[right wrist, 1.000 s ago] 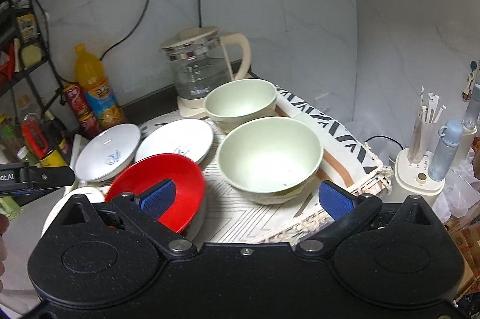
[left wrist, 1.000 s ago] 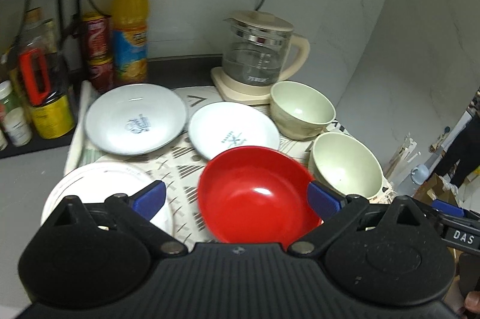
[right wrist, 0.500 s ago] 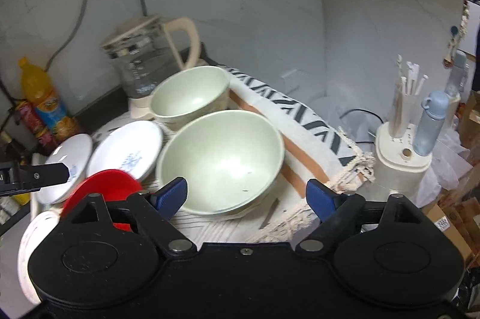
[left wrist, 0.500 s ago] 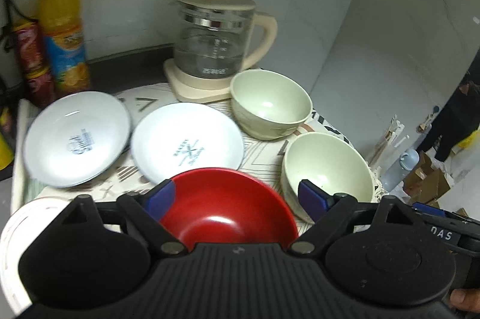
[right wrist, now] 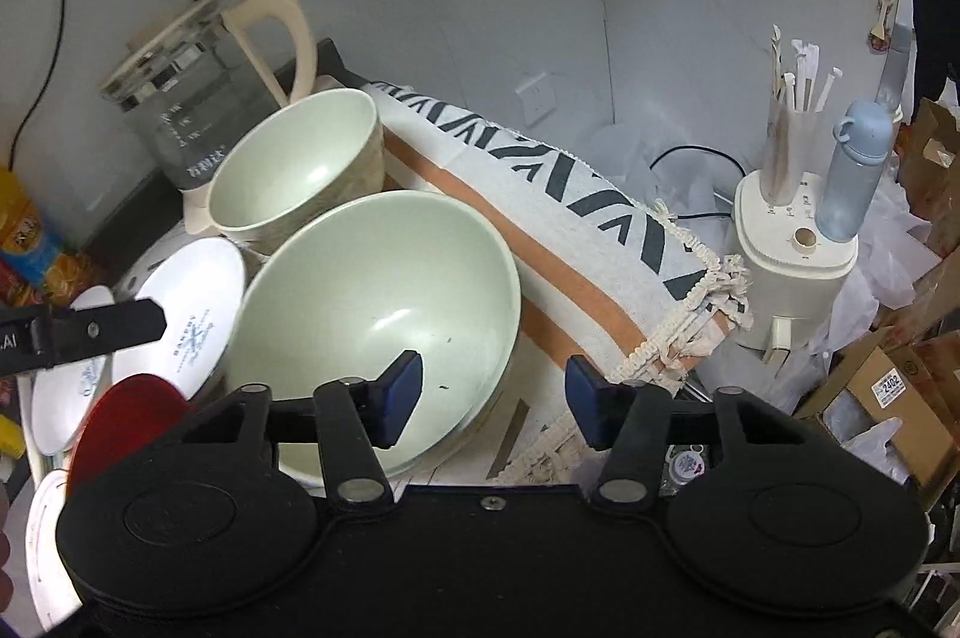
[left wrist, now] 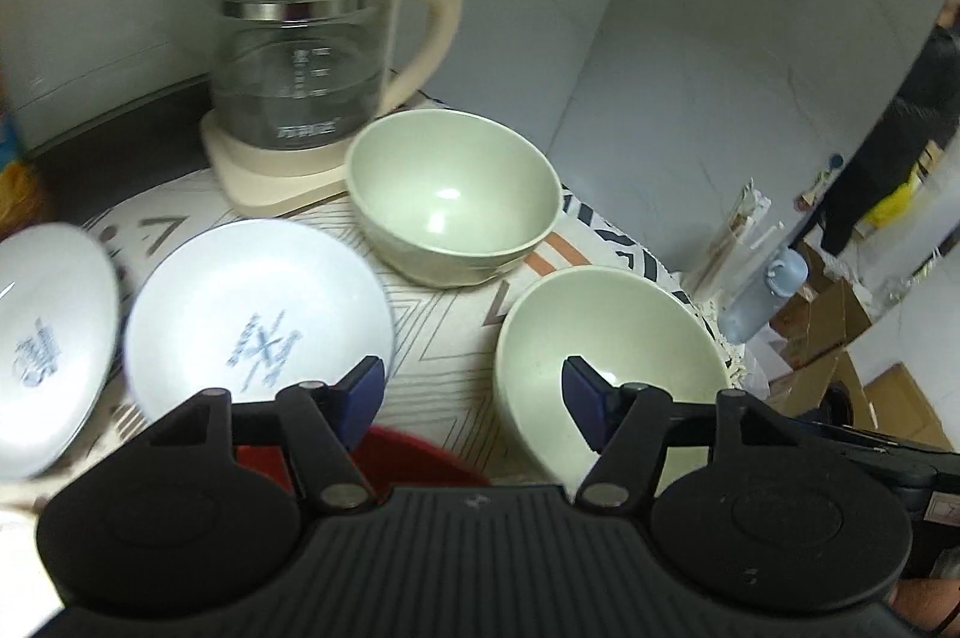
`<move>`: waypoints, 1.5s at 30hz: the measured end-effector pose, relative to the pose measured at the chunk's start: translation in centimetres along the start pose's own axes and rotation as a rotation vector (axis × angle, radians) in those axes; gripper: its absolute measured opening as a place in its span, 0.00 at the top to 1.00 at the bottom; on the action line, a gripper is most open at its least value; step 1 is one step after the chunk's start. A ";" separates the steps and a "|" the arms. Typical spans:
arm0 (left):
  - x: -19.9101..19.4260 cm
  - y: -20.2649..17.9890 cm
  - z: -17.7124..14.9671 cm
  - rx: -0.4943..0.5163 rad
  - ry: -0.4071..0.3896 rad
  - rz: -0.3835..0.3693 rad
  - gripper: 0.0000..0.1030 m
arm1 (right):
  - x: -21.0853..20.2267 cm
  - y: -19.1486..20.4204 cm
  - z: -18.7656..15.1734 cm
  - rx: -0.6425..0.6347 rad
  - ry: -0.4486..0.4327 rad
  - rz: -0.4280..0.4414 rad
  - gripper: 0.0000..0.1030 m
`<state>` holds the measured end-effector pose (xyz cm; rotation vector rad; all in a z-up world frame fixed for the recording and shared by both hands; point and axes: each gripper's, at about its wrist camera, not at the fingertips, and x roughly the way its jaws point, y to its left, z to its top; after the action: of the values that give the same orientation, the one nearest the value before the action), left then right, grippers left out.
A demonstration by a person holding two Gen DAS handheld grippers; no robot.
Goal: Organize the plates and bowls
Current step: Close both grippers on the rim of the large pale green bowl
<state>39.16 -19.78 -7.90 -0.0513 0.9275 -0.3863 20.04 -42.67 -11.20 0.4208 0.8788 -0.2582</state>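
Green bowl (right wrist: 384, 314) rim between right gripper (right wrist: 493, 401) jaws, wide open; left gripper (left wrist: 474, 398) jaws open, empty.

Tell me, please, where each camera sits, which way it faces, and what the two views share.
Left wrist: on the left gripper, open, facing the kettle and wall; a wrist shows bottom right.
Right wrist: on the right gripper, open, astride the near green bowl rim; the other gripper's finger crosses left.
Shared: both green bowls, kettle, plates, red bowl.
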 end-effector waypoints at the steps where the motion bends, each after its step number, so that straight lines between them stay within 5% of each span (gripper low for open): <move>1: 0.6 -0.1 0.2 0.007 0.011 -0.006 0.38 | 0.3 0.0 0.1 0.006 0.008 -0.005 0.52; 18: 7.8 -2.6 1.7 0.101 0.159 -0.057 0.46 | 3.6 -0.1 0.2 0.024 0.099 -0.016 0.71; 24: 9.1 -2.6 0.9 0.081 0.226 -0.039 0.67 | 4.4 0.4 0.1 0.006 0.105 -0.006 0.82; 45: 2.5 -1.0 1.4 -0.001 0.057 -0.035 0.82 | -1.0 2.8 2.3 -0.092 -0.088 0.047 0.83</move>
<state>41.30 -21.77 -8.74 -0.0573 0.9838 -0.4217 22.11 -41.20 -8.38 0.3419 0.7904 -0.1910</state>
